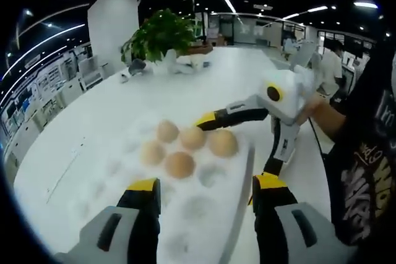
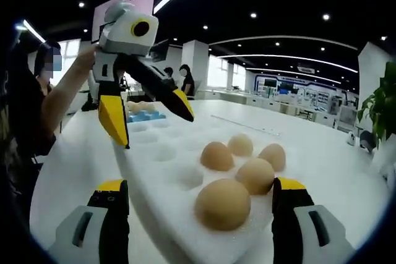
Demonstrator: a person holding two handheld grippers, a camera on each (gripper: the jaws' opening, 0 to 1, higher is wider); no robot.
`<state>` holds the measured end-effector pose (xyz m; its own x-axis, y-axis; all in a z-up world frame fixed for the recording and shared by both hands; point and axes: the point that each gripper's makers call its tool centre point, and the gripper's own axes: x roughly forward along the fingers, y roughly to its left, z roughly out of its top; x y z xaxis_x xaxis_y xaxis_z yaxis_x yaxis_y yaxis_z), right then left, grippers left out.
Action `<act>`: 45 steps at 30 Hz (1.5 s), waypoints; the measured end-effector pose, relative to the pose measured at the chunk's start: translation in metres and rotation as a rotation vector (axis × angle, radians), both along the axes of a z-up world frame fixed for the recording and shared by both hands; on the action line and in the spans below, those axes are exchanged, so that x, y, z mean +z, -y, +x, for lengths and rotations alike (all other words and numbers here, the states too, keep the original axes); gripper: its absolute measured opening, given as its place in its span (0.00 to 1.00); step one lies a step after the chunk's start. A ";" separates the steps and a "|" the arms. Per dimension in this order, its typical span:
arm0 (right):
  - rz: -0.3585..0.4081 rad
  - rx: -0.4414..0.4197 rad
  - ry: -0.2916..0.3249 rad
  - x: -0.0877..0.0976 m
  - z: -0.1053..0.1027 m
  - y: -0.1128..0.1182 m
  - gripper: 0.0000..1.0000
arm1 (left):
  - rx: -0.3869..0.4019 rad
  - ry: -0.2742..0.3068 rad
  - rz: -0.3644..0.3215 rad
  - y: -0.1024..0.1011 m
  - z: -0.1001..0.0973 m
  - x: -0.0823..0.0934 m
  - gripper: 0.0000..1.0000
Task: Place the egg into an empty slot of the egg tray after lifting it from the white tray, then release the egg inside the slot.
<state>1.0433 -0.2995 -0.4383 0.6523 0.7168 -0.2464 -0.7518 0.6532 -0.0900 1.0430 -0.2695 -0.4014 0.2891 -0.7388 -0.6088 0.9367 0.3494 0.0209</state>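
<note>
five eggs (image 1: pixel 180 164) sit in the white foam egg tray (image 1: pixel 204 214) (other slots bare). left gripper (image 1: pixel 207 185) and right gripper (image 2: pixel 201 185) both spread wide around it, holding nothing.

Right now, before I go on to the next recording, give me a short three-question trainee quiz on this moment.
1. How many eggs sit in the white foam tray?
2. True or false: the right gripper is shut on an egg.
3. In the left gripper view, what stands at the far end of the table? A) a potted plant B) a kettle C) a stack of books

Key: 1) five. 2) False: its jaws stand open, one on each side of the nearest egg. 3) A.
</note>
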 end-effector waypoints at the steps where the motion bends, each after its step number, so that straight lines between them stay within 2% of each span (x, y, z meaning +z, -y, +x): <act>1: 0.002 0.000 0.000 0.000 0.000 0.000 1.00 | 0.006 -0.007 -0.005 0.001 0.002 -0.001 0.61; 13: 0.010 -0.002 0.006 0.000 0.001 0.001 1.00 | 0.049 -0.013 0.006 0.009 0.017 -0.008 0.60; 17: 0.002 0.001 0.009 -0.001 0.001 0.002 1.00 | 0.062 0.016 0.019 0.013 0.026 -0.009 0.55; 25: 0.009 -0.002 0.013 -0.002 0.002 0.001 1.00 | 0.071 -0.005 -0.011 0.022 0.028 -0.011 0.50; 33: 0.011 -0.001 0.012 -0.002 0.003 0.001 1.00 | 0.101 -0.015 0.008 0.026 0.035 -0.024 0.46; 38: 0.012 -0.001 0.016 -0.002 0.003 0.001 1.00 | 0.102 -0.028 0.012 0.034 0.025 -0.035 0.40; 39: 0.008 0.000 0.017 -0.002 0.002 0.001 1.00 | 0.109 -0.004 0.014 0.035 0.028 -0.035 0.39; 45: 0.004 0.002 0.017 -0.003 0.003 0.002 1.00 | 0.113 -0.022 -0.013 0.037 0.023 -0.033 0.38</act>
